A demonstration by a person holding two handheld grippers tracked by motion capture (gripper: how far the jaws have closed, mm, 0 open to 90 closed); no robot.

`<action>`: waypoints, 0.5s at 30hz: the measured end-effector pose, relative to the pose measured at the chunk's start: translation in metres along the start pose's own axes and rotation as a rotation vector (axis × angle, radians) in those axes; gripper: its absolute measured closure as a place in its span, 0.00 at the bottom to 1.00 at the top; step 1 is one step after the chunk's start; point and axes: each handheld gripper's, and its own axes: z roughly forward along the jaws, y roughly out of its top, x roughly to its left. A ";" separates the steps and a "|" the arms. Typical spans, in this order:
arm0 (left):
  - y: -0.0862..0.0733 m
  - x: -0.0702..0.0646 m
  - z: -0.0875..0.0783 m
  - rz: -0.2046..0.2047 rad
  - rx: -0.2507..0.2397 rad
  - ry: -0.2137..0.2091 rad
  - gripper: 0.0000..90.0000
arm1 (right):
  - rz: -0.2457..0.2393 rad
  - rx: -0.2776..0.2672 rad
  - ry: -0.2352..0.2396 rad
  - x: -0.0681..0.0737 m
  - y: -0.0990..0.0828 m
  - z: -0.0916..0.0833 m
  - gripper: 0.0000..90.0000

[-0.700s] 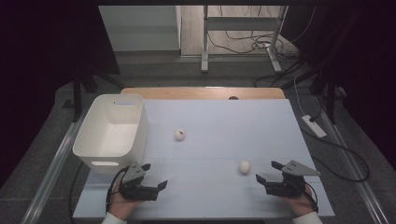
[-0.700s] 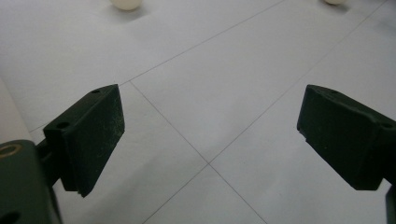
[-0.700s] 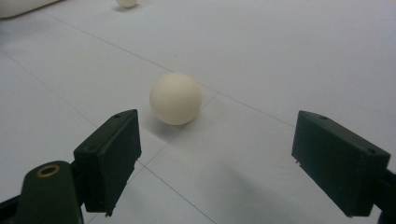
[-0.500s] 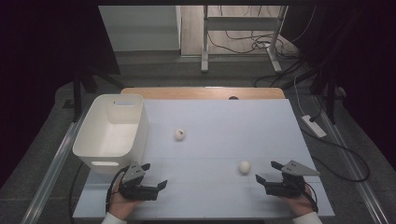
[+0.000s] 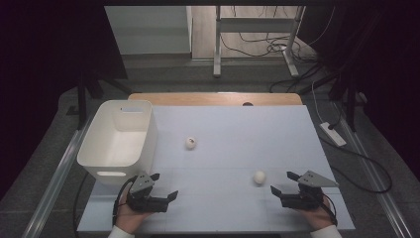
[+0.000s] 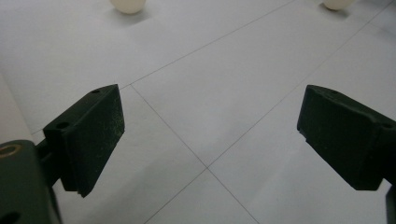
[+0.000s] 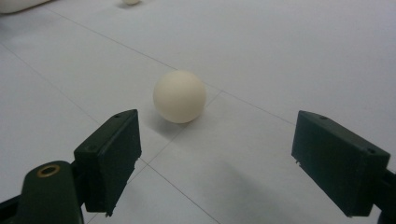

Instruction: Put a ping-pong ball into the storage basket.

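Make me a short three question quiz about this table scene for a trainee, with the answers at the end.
1. True or false: the right gripper is closed on a ball.
2. Which ball lies nearer the white bin? A: the ball in front of the right gripper. B: the ball near the table's middle.
3. What sits between the jaws of the left gripper?

Key
1. False; its jaws are open and the ball lies ahead of them.
2. B.
3. Nothing, just bare white table.
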 end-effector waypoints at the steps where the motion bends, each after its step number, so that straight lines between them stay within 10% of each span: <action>1: 0.001 0.000 0.000 -0.002 0.001 0.001 0.09 | -0.001 0.001 0.000 0.000 0.000 0.000 0.17; 15: 0.013 -0.007 0.002 0.003 0.013 0.022 0.09 | 0.001 0.001 0.007 -0.001 -0.001 -0.001 0.17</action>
